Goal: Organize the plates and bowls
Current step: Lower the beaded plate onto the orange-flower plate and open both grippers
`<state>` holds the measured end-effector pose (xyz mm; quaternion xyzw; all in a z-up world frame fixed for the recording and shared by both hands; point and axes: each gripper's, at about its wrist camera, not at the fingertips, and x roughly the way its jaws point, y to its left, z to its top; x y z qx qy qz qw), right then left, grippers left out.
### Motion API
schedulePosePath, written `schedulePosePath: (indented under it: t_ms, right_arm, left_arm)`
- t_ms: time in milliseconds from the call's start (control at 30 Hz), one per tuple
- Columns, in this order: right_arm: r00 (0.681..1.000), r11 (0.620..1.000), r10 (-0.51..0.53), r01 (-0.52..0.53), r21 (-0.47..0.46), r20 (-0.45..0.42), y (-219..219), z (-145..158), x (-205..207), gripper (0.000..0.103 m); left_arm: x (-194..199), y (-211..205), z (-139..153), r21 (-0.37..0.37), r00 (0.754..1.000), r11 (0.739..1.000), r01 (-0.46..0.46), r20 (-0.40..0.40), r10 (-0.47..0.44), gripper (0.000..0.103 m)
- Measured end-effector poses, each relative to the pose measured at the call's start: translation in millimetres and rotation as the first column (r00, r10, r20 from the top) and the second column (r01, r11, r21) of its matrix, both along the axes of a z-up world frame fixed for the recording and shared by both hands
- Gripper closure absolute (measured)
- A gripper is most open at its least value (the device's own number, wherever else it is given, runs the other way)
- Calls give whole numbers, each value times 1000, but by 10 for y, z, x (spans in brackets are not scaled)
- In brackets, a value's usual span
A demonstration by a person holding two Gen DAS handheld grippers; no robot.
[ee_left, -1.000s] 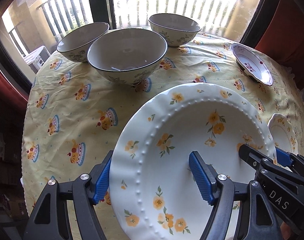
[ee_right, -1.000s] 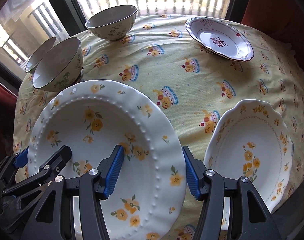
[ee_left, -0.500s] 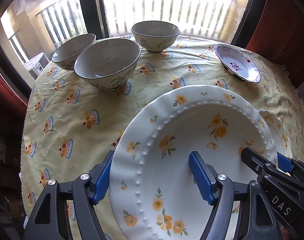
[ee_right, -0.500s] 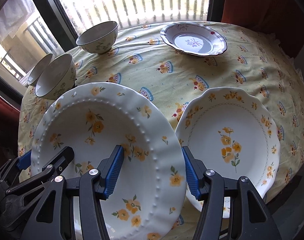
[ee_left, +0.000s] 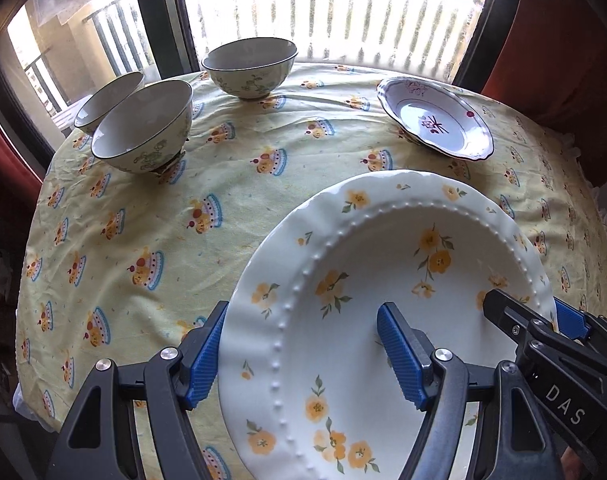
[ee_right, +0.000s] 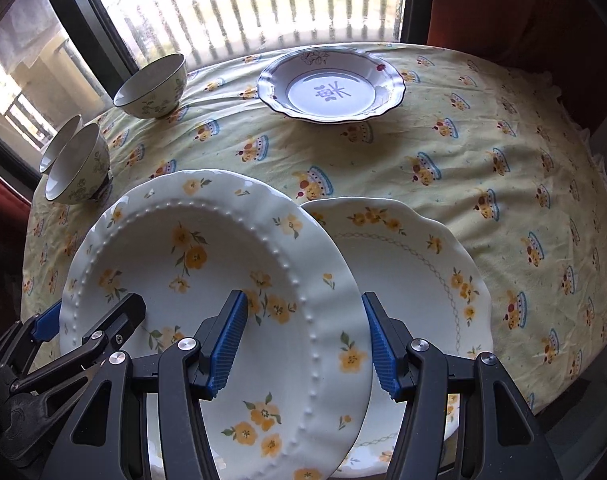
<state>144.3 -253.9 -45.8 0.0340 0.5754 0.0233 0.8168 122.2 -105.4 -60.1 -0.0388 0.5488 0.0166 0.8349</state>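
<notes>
A large white plate with yellow flowers and a beaded rim [ee_left: 367, 292] [ee_right: 207, 264] is held above the table by both grippers. My left gripper [ee_left: 299, 356] is shut on its left rim. My right gripper [ee_right: 303, 344] is shut on its right rim. Its right edge overlaps a second yellow-flowered plate [ee_right: 415, 264] lying on the tablecloth at the near right. A purple-patterned plate [ee_right: 331, 88] [ee_left: 435, 120] lies at the far right. Three floral bowls stand at the far left: one at the back [ee_left: 249, 66] [ee_right: 151, 88] and two close together [ee_left: 143, 124] [ee_left: 107, 98].
The round table wears a yellow tablecloth [ee_left: 143, 220] with cake prints. A window with railings is behind it. Red curtain or chair fabric [ee_right: 523, 20] stands at the far right. The table edge drops off at the left and near sides.
Both grippers have carried the beaded plate to the right. It now overlaps the second yellow-flowered plate, which lay apart from it a second ago.
</notes>
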Motion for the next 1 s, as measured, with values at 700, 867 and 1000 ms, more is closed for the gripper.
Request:
schedulePosePath:
  t_ms: [700,867,1000]
  right_arm:
    - [999,999,30,-31,-36,-31,-1124,-199,180,41]
    - [997,995,72,-74,-68,-32,-1163,-248,207,41]
    - [995,994,90,-93,-64,-42,-1159,-296,240,41]
  left_arm:
    - [173,-1035,-282,-38,996,997,-59,-64,57,29]
    - [188,-1078,-375,-50,992,995,-83,-95,78,29]
    - [185,-1056,-426,-59,987,991,-120,-110,113,28]
